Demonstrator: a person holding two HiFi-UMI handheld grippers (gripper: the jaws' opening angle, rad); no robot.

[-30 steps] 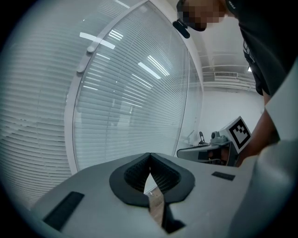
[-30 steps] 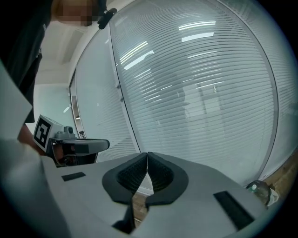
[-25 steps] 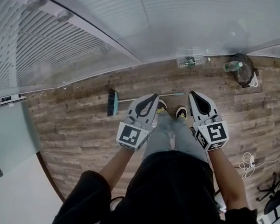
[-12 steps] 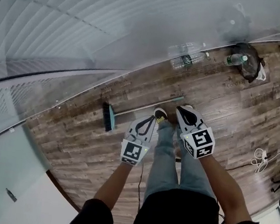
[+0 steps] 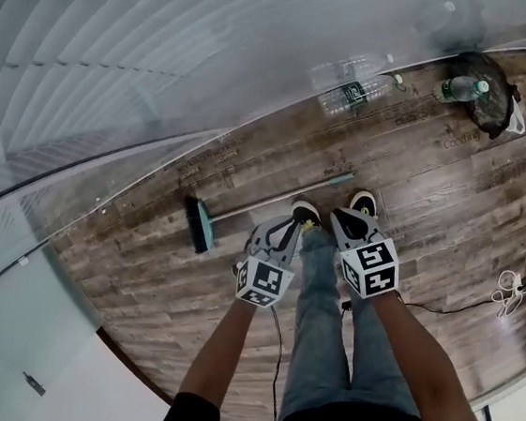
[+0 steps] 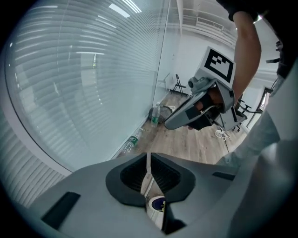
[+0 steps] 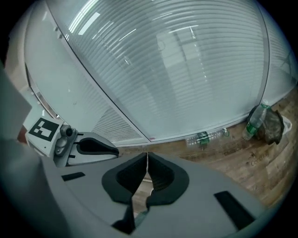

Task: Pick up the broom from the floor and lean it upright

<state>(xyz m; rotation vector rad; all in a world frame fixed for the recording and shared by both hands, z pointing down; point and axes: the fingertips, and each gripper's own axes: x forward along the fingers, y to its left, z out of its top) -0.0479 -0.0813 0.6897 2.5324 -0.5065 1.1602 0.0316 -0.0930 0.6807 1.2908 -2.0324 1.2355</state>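
Jaws on the left gripper [image 5: 285,228] and the right gripper [image 5: 345,219] are pressed together, with nothing between them. The broom [image 5: 244,207] lies flat on the wooden floor [image 5: 143,267], its handle just ahead of the person's shoes [image 5: 363,203] and apart from both grippers.

Risk: closed jaws meeting the thin handle would likely shove or roll it rather than grasp it.

Risk: leant against the smooth glass wall [image 5: 166,71], it could slide down.

Teal-headed broom [image 5: 244,214], flat on wood floor, beside shoes
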